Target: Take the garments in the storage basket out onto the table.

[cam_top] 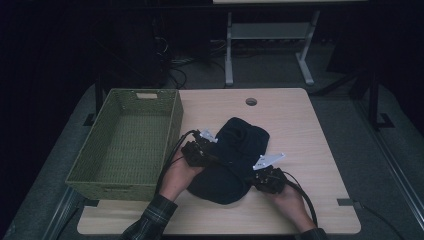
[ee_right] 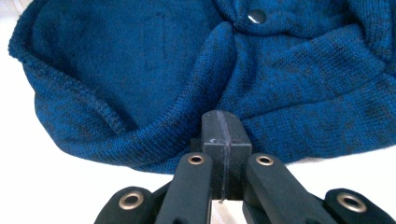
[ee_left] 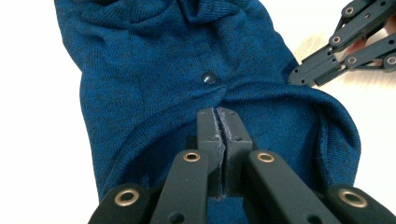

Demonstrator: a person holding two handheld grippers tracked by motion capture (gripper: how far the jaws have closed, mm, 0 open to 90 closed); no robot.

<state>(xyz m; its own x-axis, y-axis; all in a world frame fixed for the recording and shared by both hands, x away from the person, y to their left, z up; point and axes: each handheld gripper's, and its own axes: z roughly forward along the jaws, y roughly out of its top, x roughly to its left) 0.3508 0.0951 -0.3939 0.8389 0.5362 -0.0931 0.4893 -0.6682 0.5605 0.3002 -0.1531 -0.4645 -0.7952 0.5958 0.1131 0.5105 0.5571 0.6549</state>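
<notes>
Lying between both tongs, blue knit garment (cam_top: 232, 157), edges pinched

Blue knit garment (ee_left: 154, 79), green basket (cam_top: 125, 145)

A light wooden table (cam_top: 310, 150) with rounded corners and a round cable hole (cam_top: 251, 101) near its far edge. A green woven basket (cam_top: 120, 185) sits on its left side, overhanging the edge. Just beside the basket, mid-table, lies a rumpled dark blue knit garment (cam_top: 235, 145).
</notes>
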